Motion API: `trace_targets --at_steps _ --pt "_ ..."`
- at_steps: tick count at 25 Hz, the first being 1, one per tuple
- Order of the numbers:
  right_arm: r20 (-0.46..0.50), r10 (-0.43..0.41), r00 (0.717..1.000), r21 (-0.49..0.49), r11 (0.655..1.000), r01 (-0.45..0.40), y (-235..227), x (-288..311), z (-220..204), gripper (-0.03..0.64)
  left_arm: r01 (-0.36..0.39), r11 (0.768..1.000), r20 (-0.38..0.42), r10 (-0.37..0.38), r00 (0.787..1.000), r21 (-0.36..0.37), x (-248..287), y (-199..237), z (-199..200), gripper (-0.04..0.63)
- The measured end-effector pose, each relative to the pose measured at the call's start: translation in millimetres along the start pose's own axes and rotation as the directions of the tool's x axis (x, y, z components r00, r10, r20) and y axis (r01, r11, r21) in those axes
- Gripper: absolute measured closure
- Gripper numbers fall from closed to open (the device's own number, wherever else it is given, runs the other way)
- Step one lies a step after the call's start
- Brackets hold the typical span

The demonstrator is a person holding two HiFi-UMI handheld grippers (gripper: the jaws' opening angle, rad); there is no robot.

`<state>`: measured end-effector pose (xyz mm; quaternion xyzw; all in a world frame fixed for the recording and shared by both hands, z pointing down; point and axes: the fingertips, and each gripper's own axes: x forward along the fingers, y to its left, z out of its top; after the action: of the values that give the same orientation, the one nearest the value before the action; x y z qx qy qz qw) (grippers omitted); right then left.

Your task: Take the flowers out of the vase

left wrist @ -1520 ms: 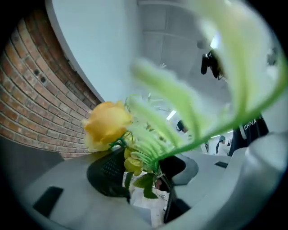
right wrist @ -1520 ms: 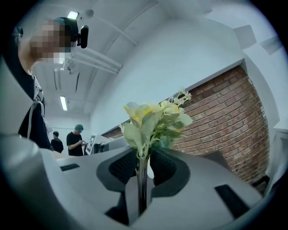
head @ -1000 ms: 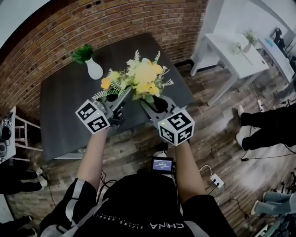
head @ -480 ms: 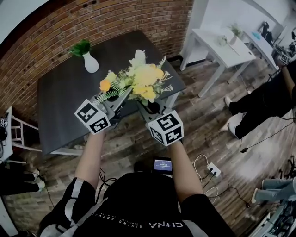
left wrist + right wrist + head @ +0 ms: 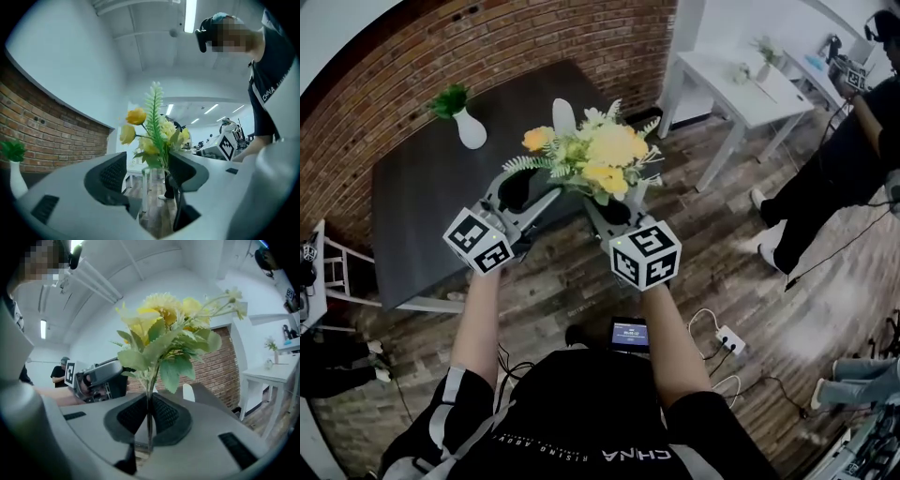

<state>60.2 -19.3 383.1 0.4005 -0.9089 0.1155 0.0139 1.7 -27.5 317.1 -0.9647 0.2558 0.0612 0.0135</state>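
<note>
Right gripper view only: noted right hand-held gripper (image 5: 150,404) closing, clamped on flowers (image 5: 164,329); left hand-held gripper (image 5: 146,164) opening, empty.

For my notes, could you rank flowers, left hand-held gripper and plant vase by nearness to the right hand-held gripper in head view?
1. Flowers: in closing jaws of right hand-held gripper.
2. Left hand-held gripper: alongside, jaws opening, empty.
3. Plant vase: far left.

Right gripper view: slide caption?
Right claw closing on the stems of the yellow flowers, brick wall behind.
</note>
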Motion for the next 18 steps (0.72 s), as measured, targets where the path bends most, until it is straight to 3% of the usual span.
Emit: trace_targets --at_steps 6,11,12,14,18 --pt "0.030 -0.037 0.999 0.001 0.999 0.037 -29.7 -12.5 11.6 0.589 -0.037 0.999 -0.113 0.035 0.993 -0.018 -12.1 -4.7 -48.1 0.331" --pt "0.007 -0.043 0.999 -0.024 0.999 0.043 -35.3 -12.8 12.2 0.589 -0.104 0.992 -0.168 0.090 0.982 -0.073 -8.7 -13.0 -82.6 0.334" --pt "0.003 -0.043 0.999 -0.032 0.999 0.043 -35.4 -12.8 12.6 0.589 -0.122 0.990 -0.179 0.108 0.978 -0.066 -7.9 -14.0 -86.3 0.364" --pt "-0.002 -0.042 0.999 -0.049 0.998 0.042 -34.5 -13.2 13.1 0.589 -0.152 0.987 -0.181 0.140 0.973 -0.054 -7.2 -14.6 -88.3 0.502" --pt "-0.010 -0.041 0.999 -0.065 0.997 0.041 -34.2 -12.9 11.0 0.589 -0.145 0.983 -0.144 0.128 0.981 -0.110 -4.0 -13.4 -84.3 0.588"
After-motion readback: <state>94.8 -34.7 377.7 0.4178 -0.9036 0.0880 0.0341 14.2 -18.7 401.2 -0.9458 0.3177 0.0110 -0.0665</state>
